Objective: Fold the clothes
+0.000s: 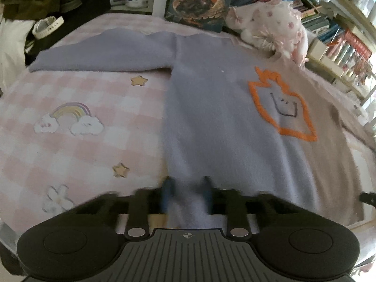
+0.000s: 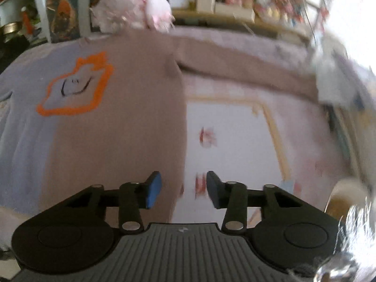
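A sweater [image 1: 211, 108], lilac on its left half and tan on its right, lies flat on the bed with an orange outlined figure [image 1: 282, 108] on the chest. Its lilac sleeve [image 1: 101, 51] stretches out to the left. My left gripper [image 1: 186, 192] is at the near hem, shut on a bunch of lilac fabric between its blue fingers. In the right wrist view the sweater [image 2: 117, 129] fills the left side and its tan sleeve [image 2: 235, 63] runs to the right. My right gripper [image 2: 184, 188] hovers over the sweater's tan side edge, open, with nothing pinched.
The pink checked sheet [image 1: 70, 145] with rainbow and star prints covers the bed. A fluffy pink-and-white plush toy [image 1: 270, 28] lies beyond the collar. A picture book [image 1: 199, 2] stands at the far edge and bookshelves [image 1: 329, 23] fill the right. A white watch [image 1: 47, 25] lies far left.
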Motion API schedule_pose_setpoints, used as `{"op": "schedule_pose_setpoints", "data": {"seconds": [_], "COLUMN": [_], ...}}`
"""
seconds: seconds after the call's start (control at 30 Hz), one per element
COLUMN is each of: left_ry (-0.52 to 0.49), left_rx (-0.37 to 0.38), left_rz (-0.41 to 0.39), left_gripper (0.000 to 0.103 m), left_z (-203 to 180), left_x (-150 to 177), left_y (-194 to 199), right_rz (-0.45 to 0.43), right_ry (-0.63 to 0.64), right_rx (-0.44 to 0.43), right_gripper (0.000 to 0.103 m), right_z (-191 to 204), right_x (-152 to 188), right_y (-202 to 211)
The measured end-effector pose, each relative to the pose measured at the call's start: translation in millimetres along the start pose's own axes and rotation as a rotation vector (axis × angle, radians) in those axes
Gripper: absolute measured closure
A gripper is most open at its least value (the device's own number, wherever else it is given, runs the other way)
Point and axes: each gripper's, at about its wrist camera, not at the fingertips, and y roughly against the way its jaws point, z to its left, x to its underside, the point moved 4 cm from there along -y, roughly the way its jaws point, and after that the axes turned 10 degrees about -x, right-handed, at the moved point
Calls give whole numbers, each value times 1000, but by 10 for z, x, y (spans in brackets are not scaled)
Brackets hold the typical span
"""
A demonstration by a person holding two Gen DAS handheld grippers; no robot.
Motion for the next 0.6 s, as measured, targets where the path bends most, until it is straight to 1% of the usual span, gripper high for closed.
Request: {"op": "schedule_pose_setpoints", "data": {"seconds": [0.03, 0.07, 0.1, 0.13, 0.2, 0.27, 0.33, 0.37, 0.47, 0.6], "left_ry": [-2, 4, 1, -1, -7, -34, -87, -108, -174, -203], "left_rx": [5, 21, 25, 28, 28, -6, -13, -6, 0, 39], "left_rz": [5, 12, 12, 12, 8, -13, -23, -25, -34, -24], "left_gripper": [99, 99, 99, 99, 99, 100, 100, 100, 100, 99], "left_z": [29, 66, 109, 152, 238, 299, 317, 307, 264, 239], "left_x": [-13, -25, -41, -57, -91, -135, -160, -154, -104, -15], "left_y": [-14, -23, -29, -35, -44, -40, -36, -28, 6, 66], "right_rz": [9, 9, 8, 7, 16, 28, 40, 46, 50, 77], "right_ry": [-27, -43, -59, -74, -69, -59, -49, -44, -33, -22], "right_rx": [-16, -27, -38, -49, -61, -89, -118, -132, -115, -123], "right_gripper": [78, 86, 89, 91, 96, 96, 97, 97, 97, 97], "right_z": [2, 37, 75, 113, 204, 326, 449, 511, 573, 619], "right_x": [56, 104, 151, 197, 203, 235, 270, 287, 303, 386], "right_y": [1, 7, 13, 20, 25, 39, 54, 62, 80, 145]}}
